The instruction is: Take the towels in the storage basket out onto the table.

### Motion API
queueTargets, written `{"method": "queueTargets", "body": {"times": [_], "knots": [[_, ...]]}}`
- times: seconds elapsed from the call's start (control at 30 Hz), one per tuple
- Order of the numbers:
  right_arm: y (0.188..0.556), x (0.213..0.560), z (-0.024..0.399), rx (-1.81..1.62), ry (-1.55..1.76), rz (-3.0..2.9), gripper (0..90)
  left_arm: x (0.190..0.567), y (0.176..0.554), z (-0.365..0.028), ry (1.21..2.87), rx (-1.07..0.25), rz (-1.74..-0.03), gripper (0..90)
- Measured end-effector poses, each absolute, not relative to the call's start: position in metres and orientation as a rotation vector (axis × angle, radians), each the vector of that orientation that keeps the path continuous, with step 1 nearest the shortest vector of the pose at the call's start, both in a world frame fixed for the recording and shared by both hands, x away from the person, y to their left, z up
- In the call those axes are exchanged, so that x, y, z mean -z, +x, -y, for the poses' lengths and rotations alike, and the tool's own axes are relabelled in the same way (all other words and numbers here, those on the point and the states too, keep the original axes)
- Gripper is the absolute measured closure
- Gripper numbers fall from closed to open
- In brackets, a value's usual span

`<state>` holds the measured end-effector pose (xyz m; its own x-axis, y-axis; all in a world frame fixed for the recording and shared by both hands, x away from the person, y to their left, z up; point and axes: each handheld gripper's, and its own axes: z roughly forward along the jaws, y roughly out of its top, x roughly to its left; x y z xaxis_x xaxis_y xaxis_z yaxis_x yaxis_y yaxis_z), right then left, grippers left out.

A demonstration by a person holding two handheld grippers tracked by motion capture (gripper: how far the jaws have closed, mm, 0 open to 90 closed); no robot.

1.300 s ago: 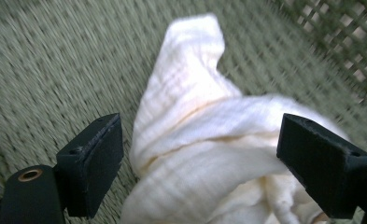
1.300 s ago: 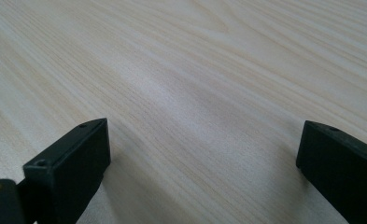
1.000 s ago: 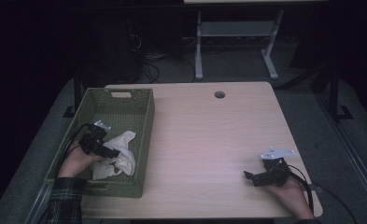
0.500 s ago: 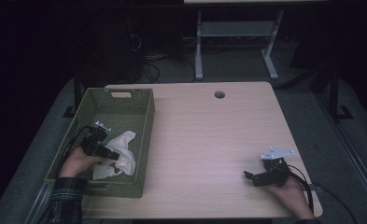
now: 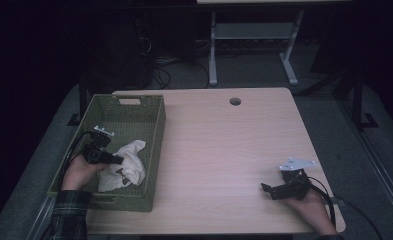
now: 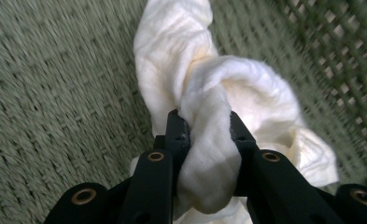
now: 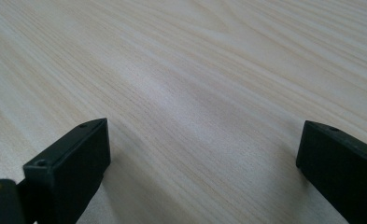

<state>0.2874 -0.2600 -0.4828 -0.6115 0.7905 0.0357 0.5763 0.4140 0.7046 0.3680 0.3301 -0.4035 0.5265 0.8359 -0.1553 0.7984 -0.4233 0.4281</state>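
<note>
1. The table bears the green basket at its left side.
2. The white cloth lies bunched inside that basket.
3. The left gripper has just been closing and now pinches a cloth fold; lift straight up, clearing the rim.
4. The right gripper rests with its jaws apart, holding nothing.

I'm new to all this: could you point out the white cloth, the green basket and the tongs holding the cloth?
white cloth (image 5: 129, 167), high view, middle of the crumpled folds.
green woven basket (image 5: 160, 129), high view, its right wall.
left tongs (image 6: 205, 122), left gripper view, between the tips pinching the cloth.
</note>
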Motion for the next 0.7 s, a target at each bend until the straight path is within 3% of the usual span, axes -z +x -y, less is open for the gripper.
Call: {"method": "queueTargets", "body": {"times": [0.7], "knots": [[0.287,0.483,0.260,-1.003,1.185,-2.371,2.4,0.341,0.346,-0.337,1.940,-0.315,-1.157,75.9]]}}
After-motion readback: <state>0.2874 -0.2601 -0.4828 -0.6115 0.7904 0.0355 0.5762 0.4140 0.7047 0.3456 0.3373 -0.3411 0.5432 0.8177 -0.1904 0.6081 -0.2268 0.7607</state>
